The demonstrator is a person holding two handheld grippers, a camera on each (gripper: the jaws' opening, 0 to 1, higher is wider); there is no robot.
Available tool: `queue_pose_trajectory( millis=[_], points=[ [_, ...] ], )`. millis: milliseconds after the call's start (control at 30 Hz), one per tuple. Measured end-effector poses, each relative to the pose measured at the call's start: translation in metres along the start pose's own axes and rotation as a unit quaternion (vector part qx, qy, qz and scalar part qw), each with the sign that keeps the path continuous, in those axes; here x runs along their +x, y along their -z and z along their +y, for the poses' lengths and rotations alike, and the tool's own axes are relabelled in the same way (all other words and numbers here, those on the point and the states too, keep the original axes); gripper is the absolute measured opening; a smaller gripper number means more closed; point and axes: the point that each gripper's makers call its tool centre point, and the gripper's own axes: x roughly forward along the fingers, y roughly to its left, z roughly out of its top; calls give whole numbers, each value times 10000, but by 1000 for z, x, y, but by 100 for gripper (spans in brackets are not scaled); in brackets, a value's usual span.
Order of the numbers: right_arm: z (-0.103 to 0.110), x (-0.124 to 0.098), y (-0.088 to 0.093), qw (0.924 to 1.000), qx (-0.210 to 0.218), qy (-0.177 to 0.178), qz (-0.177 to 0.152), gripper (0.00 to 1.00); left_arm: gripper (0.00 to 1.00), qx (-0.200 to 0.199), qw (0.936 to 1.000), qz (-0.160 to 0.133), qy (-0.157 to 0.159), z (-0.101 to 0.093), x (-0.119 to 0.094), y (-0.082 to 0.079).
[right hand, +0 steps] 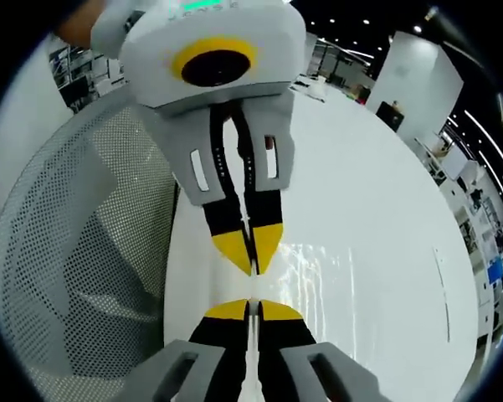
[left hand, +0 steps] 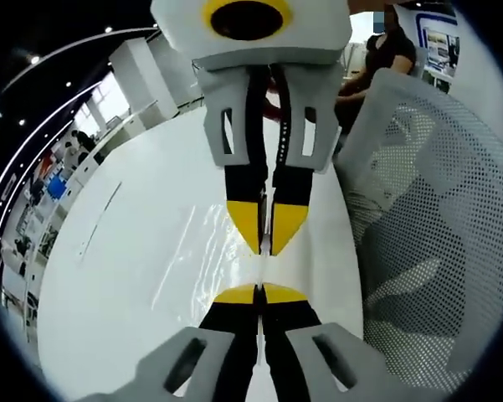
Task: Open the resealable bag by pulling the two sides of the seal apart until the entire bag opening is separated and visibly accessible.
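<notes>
The two grippers meet tip to tip over the white table (left hand: 125, 285). In the left gripper view, my left gripper (left hand: 259, 292) rises from the bottom with its yellow-tipped jaws pressed together. My right gripper (left hand: 266, 240) comes down from above, also shut. A clear resealable bag (left hand: 207, 251) shows only as shiny wrinkles between and beside the tips, and each gripper pinches an edge of it. In the right gripper view, my right gripper (right hand: 249, 308) faces the left gripper (right hand: 253, 252), with the bag's glints (right hand: 314, 268) to the right. How far the seal is parted is hidden.
A white mesh chair (left hand: 435, 243) stands close beside the table, also seen as the chair (right hand: 75, 251) at left. A person (left hand: 389, 50) sits beyond the table's far end. Shelves (left hand: 42, 209) line the far wall. The tabletop (right hand: 385, 218) spreads wide.
</notes>
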Motion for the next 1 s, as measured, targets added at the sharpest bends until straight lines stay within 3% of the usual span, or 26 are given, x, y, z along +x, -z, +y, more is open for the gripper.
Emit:
queue_pose_trajectory(
  millis=[1000],
  points=[
    [0,-23,45,9988,258,242,342,0,0,-113,9999,-31,51,-1,-3,4]
  ],
)
